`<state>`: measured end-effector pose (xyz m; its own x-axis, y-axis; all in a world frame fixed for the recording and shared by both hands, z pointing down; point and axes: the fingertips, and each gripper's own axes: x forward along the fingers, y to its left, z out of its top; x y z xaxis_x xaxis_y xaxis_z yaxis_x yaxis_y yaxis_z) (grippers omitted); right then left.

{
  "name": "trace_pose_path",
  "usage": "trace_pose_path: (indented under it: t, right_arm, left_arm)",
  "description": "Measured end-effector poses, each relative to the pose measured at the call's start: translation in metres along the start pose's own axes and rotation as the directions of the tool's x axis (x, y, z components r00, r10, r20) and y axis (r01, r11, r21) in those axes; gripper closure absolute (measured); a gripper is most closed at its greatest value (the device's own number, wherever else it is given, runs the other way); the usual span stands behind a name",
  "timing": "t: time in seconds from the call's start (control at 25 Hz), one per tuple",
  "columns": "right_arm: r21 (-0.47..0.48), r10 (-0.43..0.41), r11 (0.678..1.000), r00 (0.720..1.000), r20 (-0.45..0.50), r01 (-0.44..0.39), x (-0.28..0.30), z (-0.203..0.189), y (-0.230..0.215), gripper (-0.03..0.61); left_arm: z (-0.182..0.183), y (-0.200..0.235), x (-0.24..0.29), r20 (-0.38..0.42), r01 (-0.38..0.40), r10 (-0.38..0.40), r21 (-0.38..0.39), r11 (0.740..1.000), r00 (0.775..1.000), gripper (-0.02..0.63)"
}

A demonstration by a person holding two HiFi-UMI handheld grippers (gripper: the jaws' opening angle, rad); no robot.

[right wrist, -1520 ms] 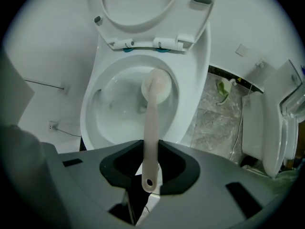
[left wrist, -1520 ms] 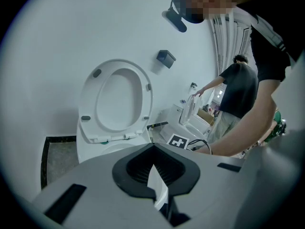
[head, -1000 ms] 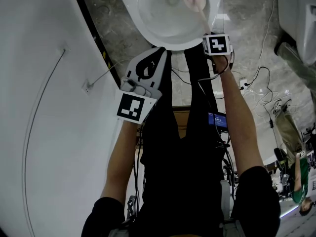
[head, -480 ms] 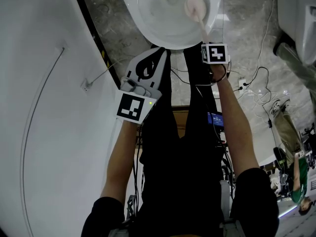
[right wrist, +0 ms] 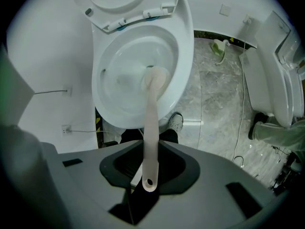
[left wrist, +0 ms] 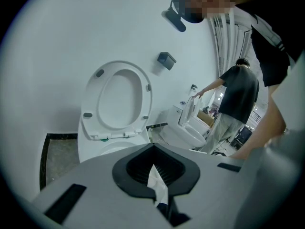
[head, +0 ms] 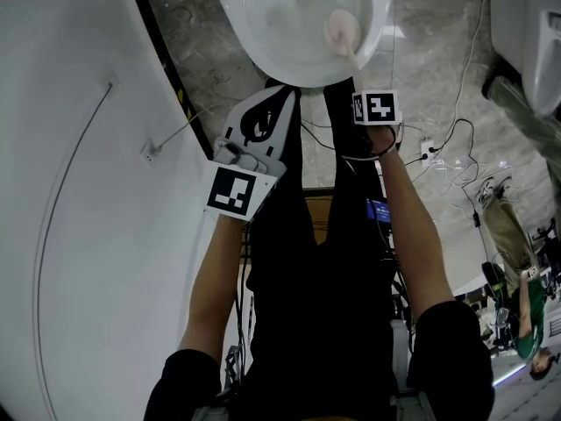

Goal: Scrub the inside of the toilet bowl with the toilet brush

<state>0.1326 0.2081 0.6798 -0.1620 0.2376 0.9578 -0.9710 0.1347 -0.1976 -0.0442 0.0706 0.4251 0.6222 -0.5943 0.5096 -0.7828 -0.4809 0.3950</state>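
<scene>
**A:** Where is the pale pink plastic toilet brush [right wrist: 150, 128]?

**B:** Its rounded head is down inside the white ceramic toilet bowl [right wrist: 183, 56]. It rests on the inner slope, just beside the water at the bottom. In the head view the head lies towards the bowl's right wall. The long straight handle comes out over the front rim.

**A:** What has hold of it?

**B:** The right gripper [right wrist: 143, 175]. Its jaws are clamped on the lower part of the handle, just above the small hole at the end. From the head view it sits just outside the bowl's front rim, with its marker cube facing up.

**A:** And the other one?

**B:** The left gripper [head: 285, 95] hangs short of the rim, to the left of the right gripper. Its jaws are pressed together with nothing between them. Its own view looks across at the raised white toilet seat [left wrist: 119, 99].

**A:** What's around them?

**B:** There is grey marbled floor [right wrist: 214, 89] with thin white cables [head: 456, 143] trailing over it. A smooth white wall [head: 88, 200] is on the left, and a second white toilet [right wrist: 279, 70] is on the right. A grey shoe [right wrist: 175, 122] shows below the bowl's front. In the left gripper view, a person in a dark top [left wrist: 238, 97] stands in the background.
</scene>
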Motion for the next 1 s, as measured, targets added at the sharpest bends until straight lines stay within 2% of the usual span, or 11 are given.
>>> trace_pose_path:
  t: [0.28,0.56,1.0]
  right_arm:
    - [0.004,0.04,0.999,0.998,-0.055,-0.039,0.013,-0.019,0.024,0.477]
    - [-0.051,0.073,0.996,0.991,-0.11,-0.079,0.028,-0.028,0.058,0.477]
    - [-0.04,0.213,0.975,0.971,-0.112,-0.218,0.033,-0.008,0.108,0.477]
  left_arm:
    - [-0.004,0.002,-0.006,0.001,-0.007,0.007,-0.006,1.0,1.0,0.603]
    - [-0.008,0.004,-0.012,0.005,-0.01,0.01,-0.01,1.0,1.0,0.603]
    - [-0.015,0.007,-0.021,-0.006,-0.022,0.021,-0.023,1.0,1.0,0.603]
